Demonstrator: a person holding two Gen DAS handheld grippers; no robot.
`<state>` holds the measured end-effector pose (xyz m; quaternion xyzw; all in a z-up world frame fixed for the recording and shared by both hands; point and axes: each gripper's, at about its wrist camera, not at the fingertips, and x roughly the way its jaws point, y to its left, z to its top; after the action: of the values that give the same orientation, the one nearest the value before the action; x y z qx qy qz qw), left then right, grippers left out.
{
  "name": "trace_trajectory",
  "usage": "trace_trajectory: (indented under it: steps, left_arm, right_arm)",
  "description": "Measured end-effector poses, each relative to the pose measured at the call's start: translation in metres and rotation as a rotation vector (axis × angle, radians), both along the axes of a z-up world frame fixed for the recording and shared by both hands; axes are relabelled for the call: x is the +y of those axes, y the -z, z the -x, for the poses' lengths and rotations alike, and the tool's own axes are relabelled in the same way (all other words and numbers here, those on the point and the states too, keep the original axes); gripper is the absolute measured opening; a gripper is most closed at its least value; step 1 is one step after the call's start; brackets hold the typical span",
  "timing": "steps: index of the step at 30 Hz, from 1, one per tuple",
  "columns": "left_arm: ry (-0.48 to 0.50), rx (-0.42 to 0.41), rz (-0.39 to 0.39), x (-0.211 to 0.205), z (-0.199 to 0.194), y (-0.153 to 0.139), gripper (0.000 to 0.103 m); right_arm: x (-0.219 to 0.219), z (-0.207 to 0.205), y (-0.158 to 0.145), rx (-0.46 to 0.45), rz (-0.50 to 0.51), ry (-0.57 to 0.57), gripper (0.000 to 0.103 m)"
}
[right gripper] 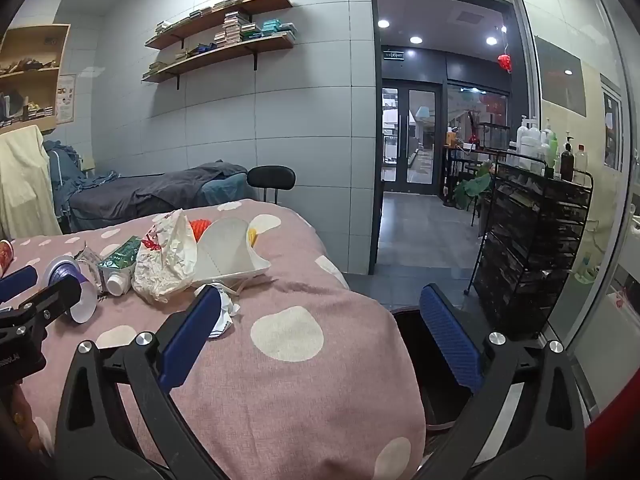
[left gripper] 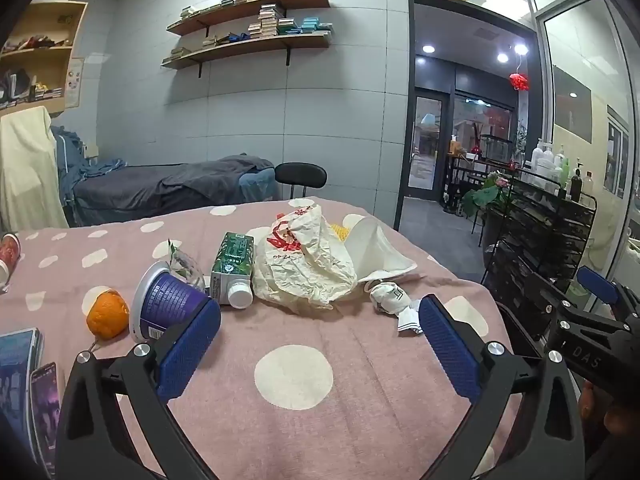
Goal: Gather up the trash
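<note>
Left wrist: trash [left gripper: 308, 264] beyond tool [left gripper: 320, 340].

Lying on pink dotted cloth, L to R: purple cup [left gripper: 168, 306] tipped on side, green carton [left gripper: 233, 268] w/ white cap, crumpled wrapper [left gripper: 308, 264] w/ red print, white paper container [left gripper: 376, 252], small paper wad [left gripper: 390, 298].

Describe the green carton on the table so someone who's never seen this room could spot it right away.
On the pink polka-dot tablecloth, look at the trash pile in the middle. The green carton lies on its side between the purple cup and the crumpled white bag. It is the only boxy green item, with a white screw cap facing you.
</note>
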<state>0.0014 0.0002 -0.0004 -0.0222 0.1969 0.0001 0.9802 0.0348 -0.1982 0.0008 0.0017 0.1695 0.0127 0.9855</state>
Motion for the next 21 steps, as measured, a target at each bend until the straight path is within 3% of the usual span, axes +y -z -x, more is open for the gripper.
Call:
trace_trajectory:
  steps: [21]
  left_arm:
    - [0.014,-0.024,0.005,-0.002,0.005,-0.005,0.097]
  right_arm:
    - [-0.003,0.001,-0.001,-0.001,0.003,0.004,0.098]
